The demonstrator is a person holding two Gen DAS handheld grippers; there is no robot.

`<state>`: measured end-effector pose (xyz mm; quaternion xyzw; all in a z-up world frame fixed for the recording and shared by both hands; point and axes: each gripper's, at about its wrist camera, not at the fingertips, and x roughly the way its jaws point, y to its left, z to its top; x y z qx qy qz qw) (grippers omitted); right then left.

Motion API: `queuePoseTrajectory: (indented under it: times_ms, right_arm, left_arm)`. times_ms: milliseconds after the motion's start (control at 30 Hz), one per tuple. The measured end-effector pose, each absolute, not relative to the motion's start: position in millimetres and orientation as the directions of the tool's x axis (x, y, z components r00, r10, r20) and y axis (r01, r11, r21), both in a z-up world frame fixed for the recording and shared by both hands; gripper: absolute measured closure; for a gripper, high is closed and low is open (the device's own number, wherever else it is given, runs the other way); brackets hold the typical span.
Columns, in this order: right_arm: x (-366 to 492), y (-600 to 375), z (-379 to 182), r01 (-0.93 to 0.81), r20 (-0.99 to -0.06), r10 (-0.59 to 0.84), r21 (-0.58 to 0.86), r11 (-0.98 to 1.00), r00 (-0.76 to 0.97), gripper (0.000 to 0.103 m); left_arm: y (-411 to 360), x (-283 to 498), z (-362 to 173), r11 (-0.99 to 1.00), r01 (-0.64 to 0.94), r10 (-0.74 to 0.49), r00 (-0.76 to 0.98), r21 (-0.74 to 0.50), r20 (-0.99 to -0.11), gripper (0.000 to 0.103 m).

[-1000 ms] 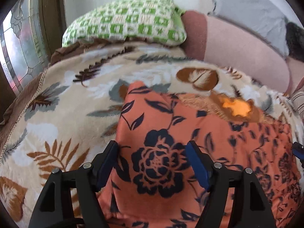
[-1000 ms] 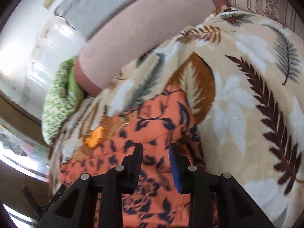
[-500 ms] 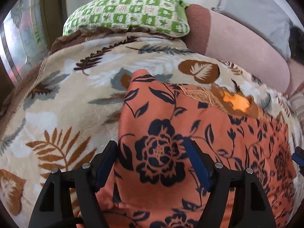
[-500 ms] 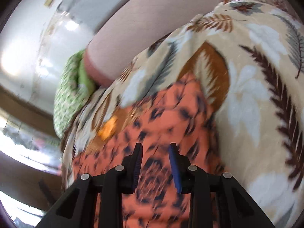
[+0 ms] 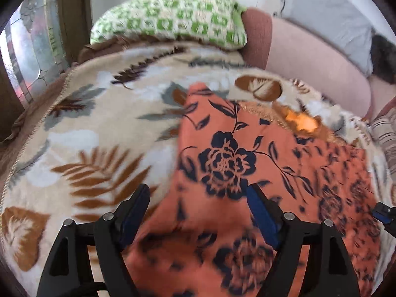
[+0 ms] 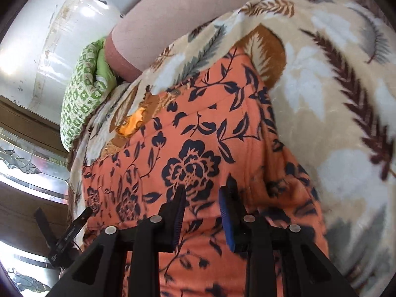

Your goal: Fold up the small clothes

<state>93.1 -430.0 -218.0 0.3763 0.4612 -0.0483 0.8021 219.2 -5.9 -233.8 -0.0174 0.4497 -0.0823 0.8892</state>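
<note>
On the leaf-patterned blanket [image 5: 104, 123] the orange floral garment [image 5: 222, 163] is spread flat. Above it the left gripper [image 5: 198, 198] is held, jaws opening wide – nothing pinched; the right gripper [image 6: 201, 198] is held partly open, fabric ungripped.

Covering a bed, a cream leaf-print blanket [image 5: 104, 128]; lying at its head, a green checked pillow [image 5: 173, 17] beside a pink bolster [image 5: 316, 57]; glowing at left, a leaded-glass window [image 5: 32, 57].
</note>
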Motion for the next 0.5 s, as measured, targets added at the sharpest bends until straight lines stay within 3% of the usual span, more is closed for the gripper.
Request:
queuePoseTrajectory:
  times_ms: [133,167,200,233,367,500]
  right_arm:
    - [54.8,-433.4,-197.7,0.398,-0.769,0.255,0.547,0.737,0.586,0.067]
    - [37.9,-435.0,-193.1,0.389,-0.762,0.261,0.555,0.735,0.593,0.057]
    - [26.3,-437.0,-189.9,0.387,-0.758,0.263,0.558,0.734,0.597,0.037]
    - [11.2,-438.0,-185.7,0.385,-0.753,0.255,0.559,0.734,0.607,0.034]
    - [-44.2,-437.0,-175.0,0.358,-0.716,0.224,0.564,0.744,0.662,0.034]
    - [-67.1,-430.3,-175.1,0.325,-0.662,0.292,0.644,0.693,0.69,0.034]
  left_arm:
    - [26.9,178.1,-214.2,0.989,0.116,-0.146,0.618,-0.094,-0.773,0.022]
    - [35.0,168.2,-212.9,0.99,0.114,-0.14,0.621,-0.088,-0.771,0.022]
    - [43.1,156.7,-212.2,0.99,0.11,-0.136,0.624,-0.086,-0.77,0.022]
    - [52.5,141.4,-211.9,0.99,0.106,-0.137,0.625,-0.09,-0.768,0.022]
    - [73.9,102.0,-208.7,0.991,0.1,-0.136,0.621,-0.094,-0.772,0.022]
    - [66.3,70.7,-209.2,0.985,0.154,-0.151,0.58,-0.074,-0.801,0.022]
